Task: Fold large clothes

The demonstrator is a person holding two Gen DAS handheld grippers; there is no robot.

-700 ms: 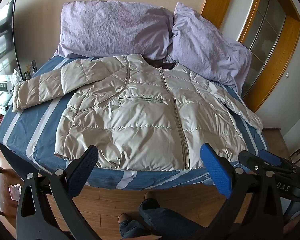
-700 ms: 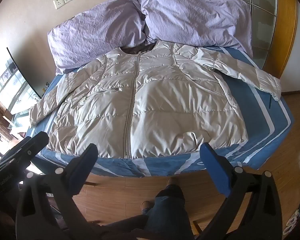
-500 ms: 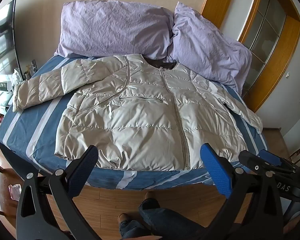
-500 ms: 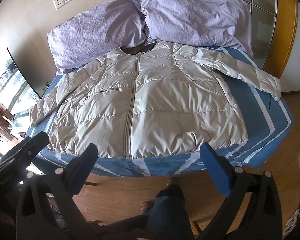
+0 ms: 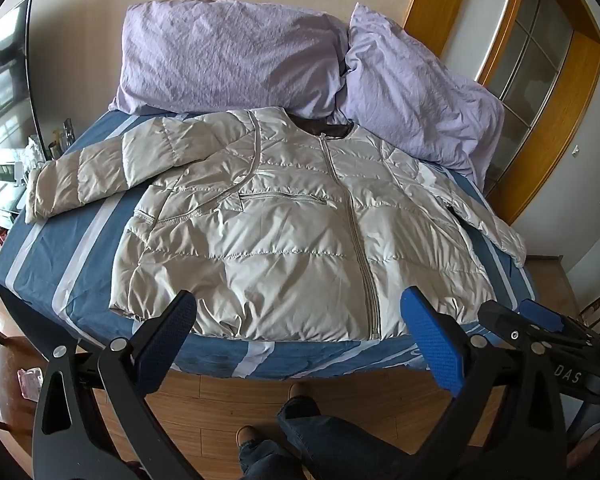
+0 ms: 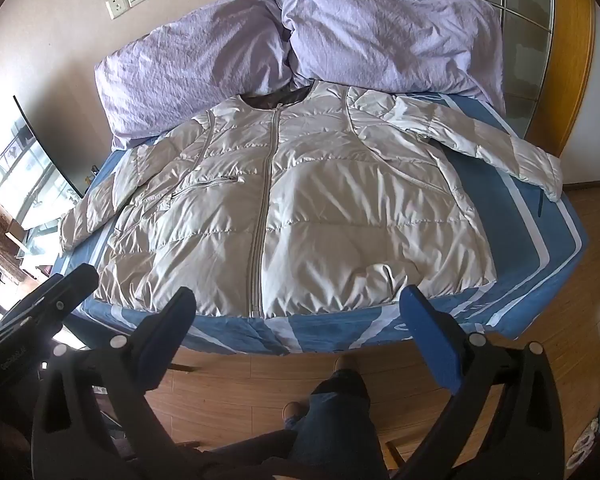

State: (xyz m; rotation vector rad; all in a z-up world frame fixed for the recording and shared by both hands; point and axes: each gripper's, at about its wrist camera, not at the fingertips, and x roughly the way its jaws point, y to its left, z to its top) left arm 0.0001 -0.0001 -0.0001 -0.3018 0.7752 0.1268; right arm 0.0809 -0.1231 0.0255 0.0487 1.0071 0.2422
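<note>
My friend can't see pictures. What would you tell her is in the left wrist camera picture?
A shiny beige puffer jacket lies flat and zipped on a blue striped bed, sleeves spread out. Two purple pillows lean against the wall behind it. The open left claw hovers off the bed's near edge, touching nothing.

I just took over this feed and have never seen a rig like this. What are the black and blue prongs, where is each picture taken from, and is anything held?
The prongs are two hand-held grippers, one in each of a person's hands, each with a camera looking along its fingers. One picture is from the left gripper, the other from the right gripper. Both stand open and hold nothing. On the bed a jacket lies flat, zipped, sleeves spread, its collar at two pillows. The person stands at the foot of the bed.
</note>
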